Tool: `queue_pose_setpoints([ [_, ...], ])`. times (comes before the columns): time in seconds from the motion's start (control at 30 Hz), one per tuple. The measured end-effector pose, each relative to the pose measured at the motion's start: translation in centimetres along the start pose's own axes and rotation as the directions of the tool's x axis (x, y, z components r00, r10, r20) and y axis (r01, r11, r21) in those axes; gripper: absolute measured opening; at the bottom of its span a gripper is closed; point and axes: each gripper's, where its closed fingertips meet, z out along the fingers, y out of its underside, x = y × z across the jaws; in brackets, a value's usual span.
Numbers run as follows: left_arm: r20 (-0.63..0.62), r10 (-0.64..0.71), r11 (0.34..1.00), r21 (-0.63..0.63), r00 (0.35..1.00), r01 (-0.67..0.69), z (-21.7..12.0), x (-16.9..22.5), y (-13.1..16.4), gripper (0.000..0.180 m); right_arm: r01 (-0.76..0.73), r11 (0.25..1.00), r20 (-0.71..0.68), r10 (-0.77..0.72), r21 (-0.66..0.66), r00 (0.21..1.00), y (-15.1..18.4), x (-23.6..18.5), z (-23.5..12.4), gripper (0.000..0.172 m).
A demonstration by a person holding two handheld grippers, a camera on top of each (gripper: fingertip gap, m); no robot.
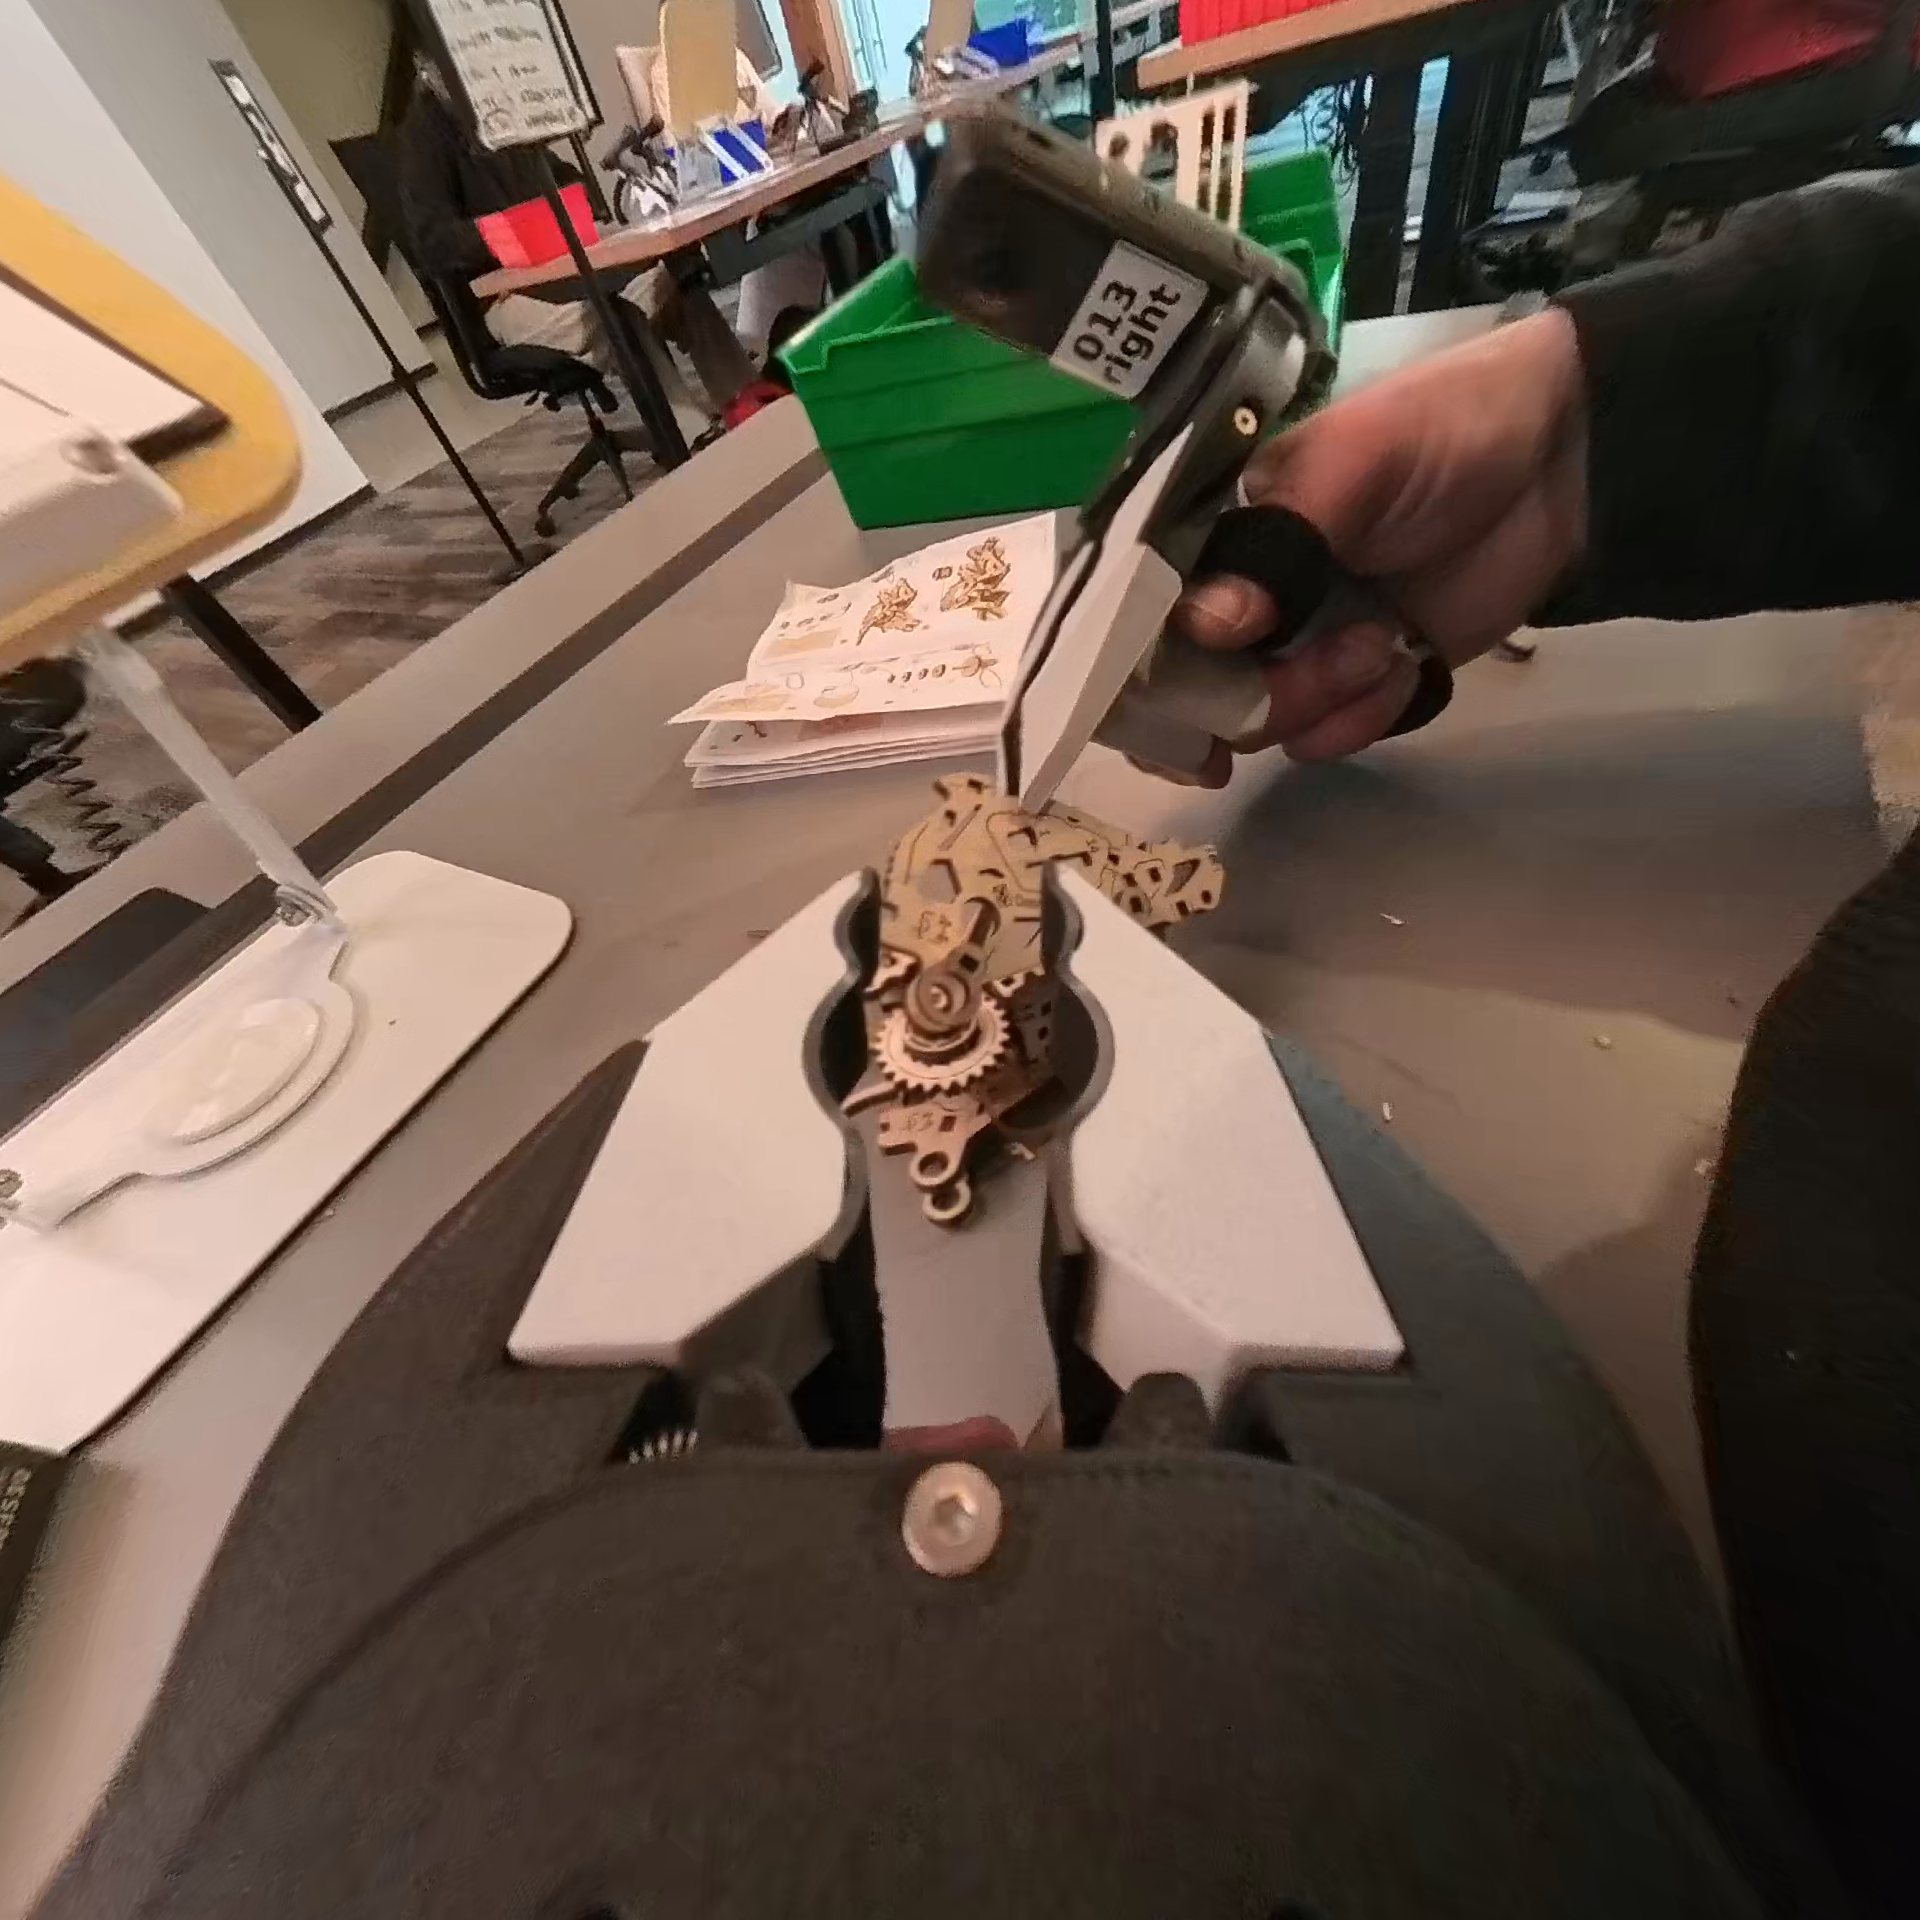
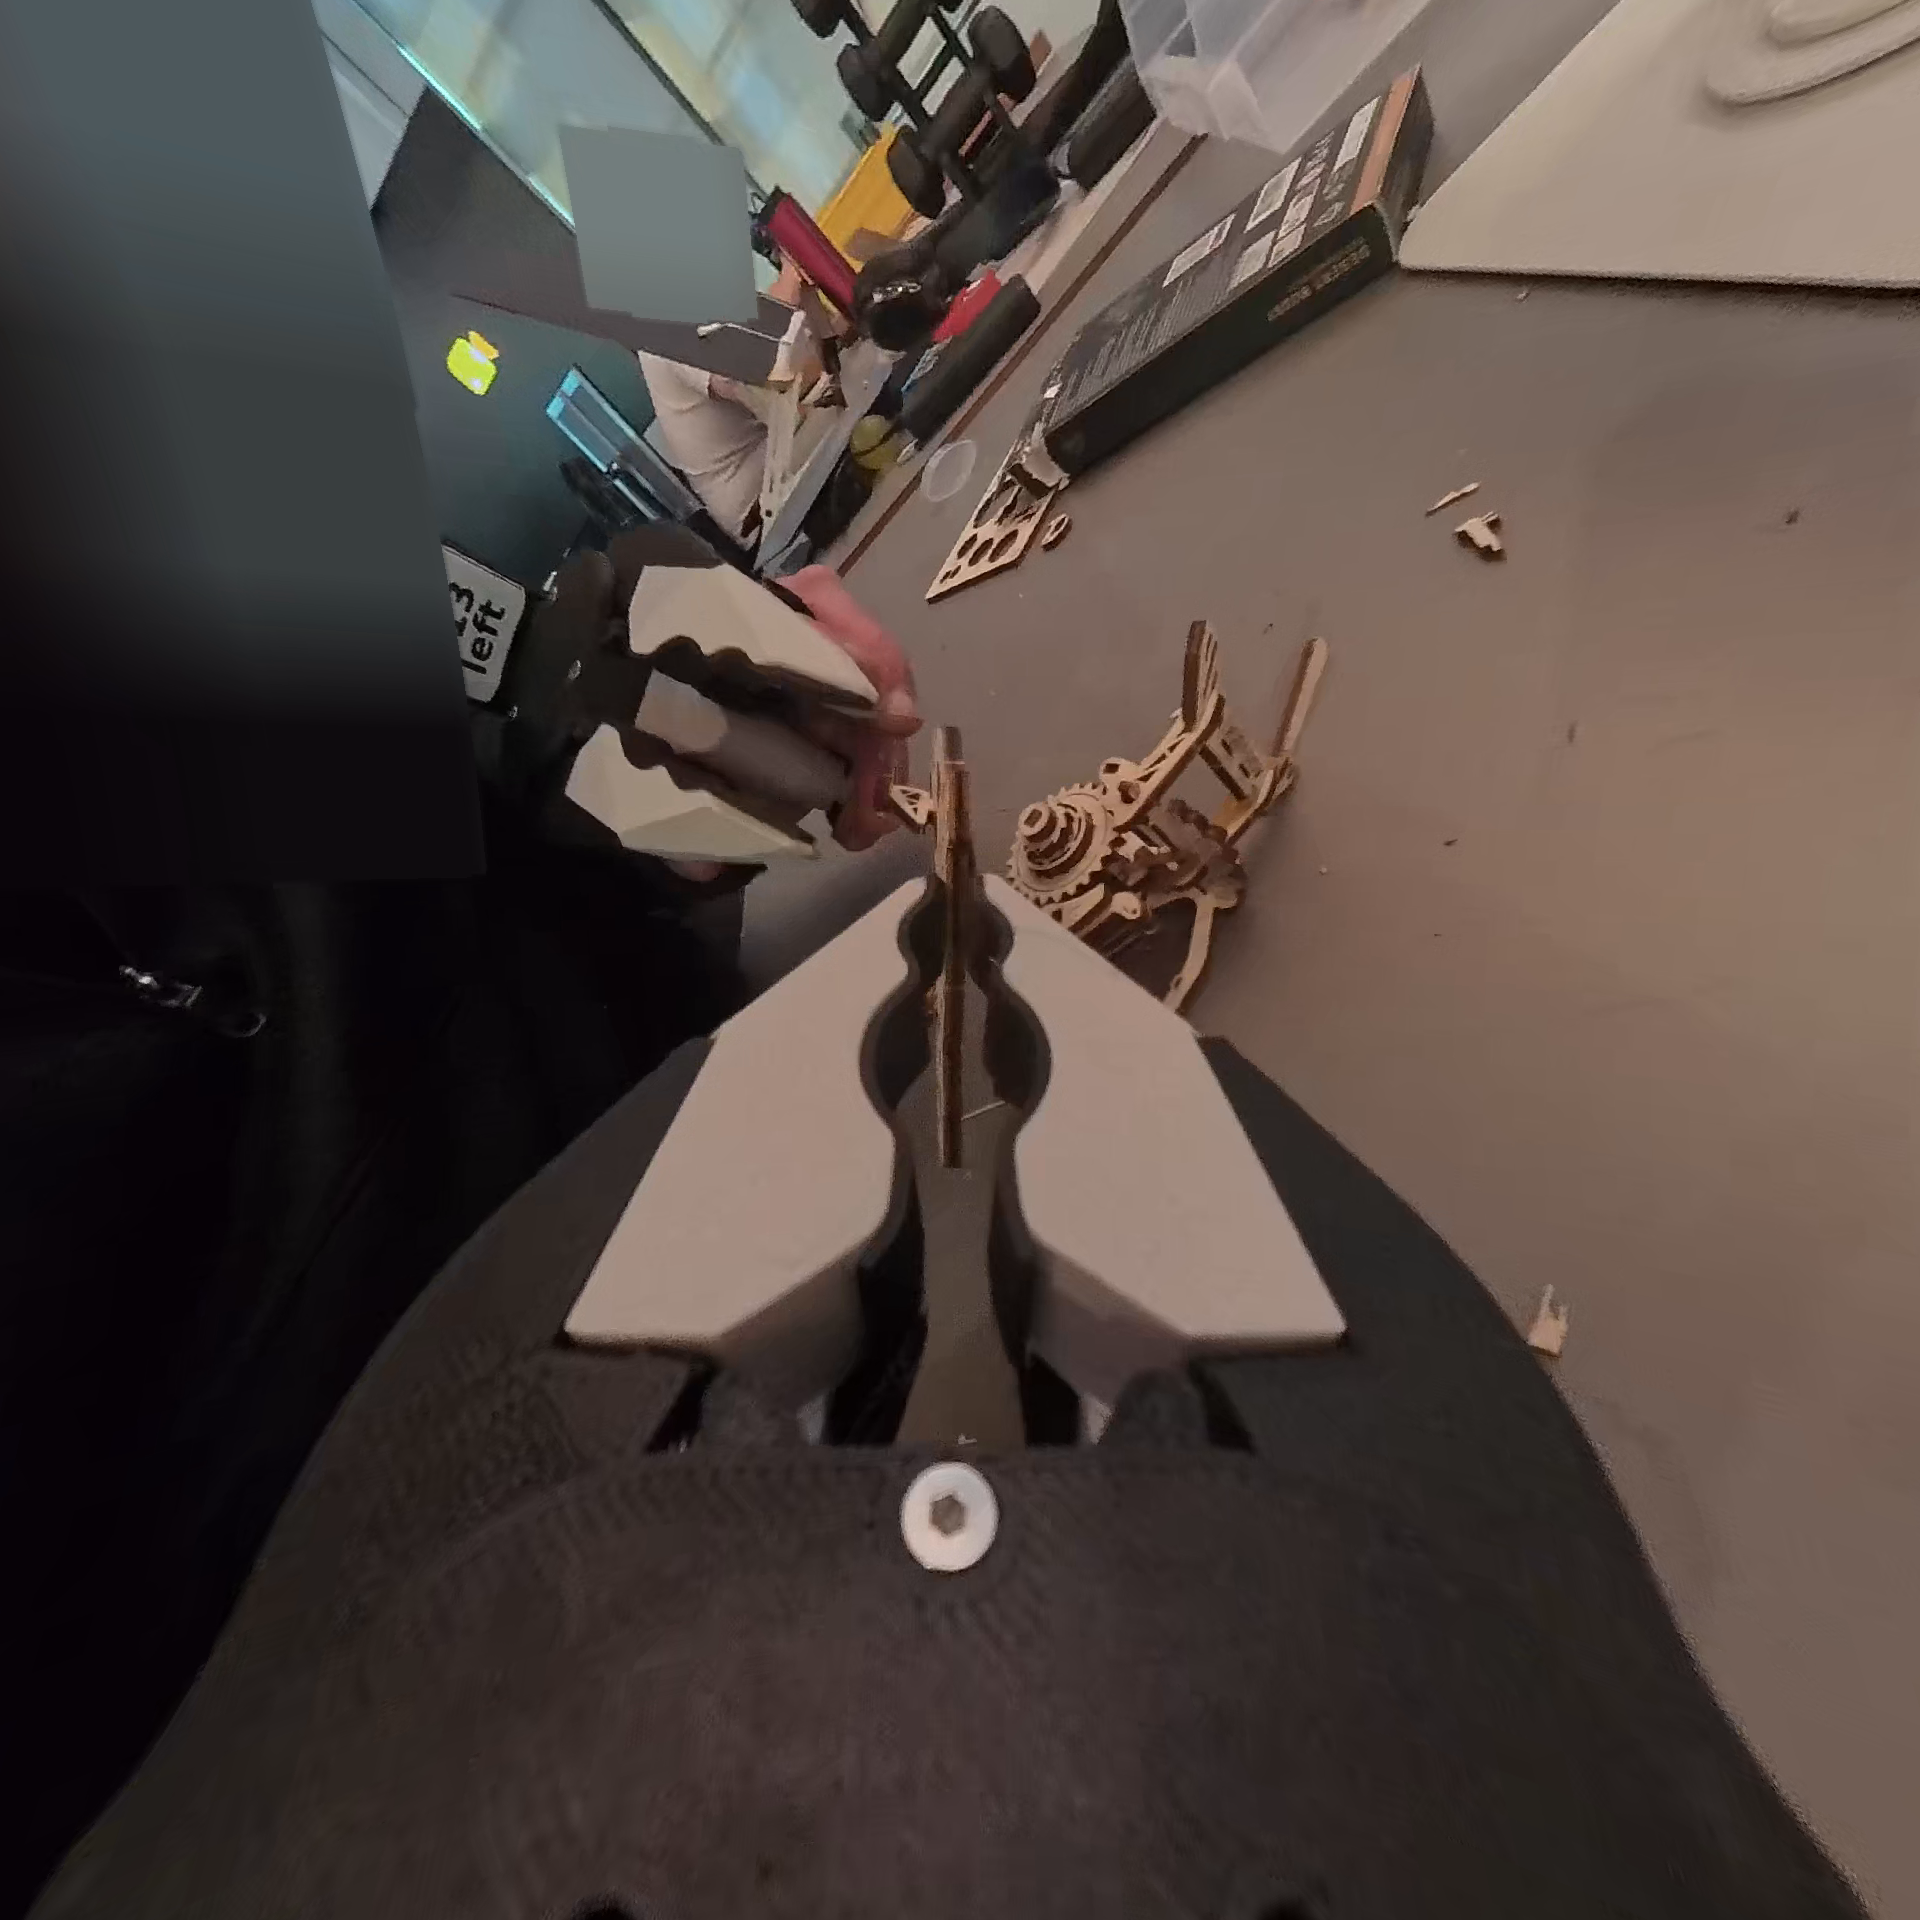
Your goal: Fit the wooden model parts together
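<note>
My right gripper [image 2: 951,888] is shut on a flat wooden plate [image 2: 948,935], seen edge-on and held upright above the grey table [image 2: 1558,727]. In the left wrist view the right gripper [image 1: 1023,800] comes down from above and pinches the plate's top edge [image 1: 987,852]. A wooden gear assembly [image 2: 1132,862] lies on the table just beyond the plate. My left gripper [image 2: 821,774] is open, its tips close to the plate's left face with nothing between them. In the left wrist view the gear assembly [image 1: 935,1039] shows through the gap of my left gripper [image 1: 961,894].
An instruction booklet [image 1: 883,665] and a green bin [image 1: 935,416] lie beyond the model. A white lamp base [image 1: 312,1039] is on the left. A dark box [image 2: 1247,281], a punched wooden sheet [image 2: 997,540] and wood scraps [image 2: 1475,525] lie on the table. Some 5 centimeters of space lies between my two pairs of fingers. The white lamp base [image 1: 312,1039] is about 30 centimeters from both grippers' fingertips.
</note>
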Motion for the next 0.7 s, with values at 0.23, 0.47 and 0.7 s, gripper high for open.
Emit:
queue_pose_setpoints([
  [0.23, 0.011, -0.204, 0.979, -0.001, 0.979, 0.204, -1.7, -5.2, 0.7, 0.029, 0.039, 0.999, -0.077, -0.041, -0.033, 0.996, 0.2, 0.1, -1.0, 0.000],
  [0.47, -0.067, -0.437, 0.858, -0.328, 0.897, 0.394, 1.8, -5.2, 6.7, 0.033, 0.018, 0.999, -0.160, -0.025, -0.049, 0.987, 1.6, 0.8, -1.5, 0.000],
  [0.7, -0.177, -0.595, 0.765, -0.424, 0.784, 0.485, 1.9, -2.8, 7.2, 0.045, 0.022, 0.996, -0.165, -0.037, -0.092, 0.986, 3.3, 0.5, -0.8, 0.000],
])
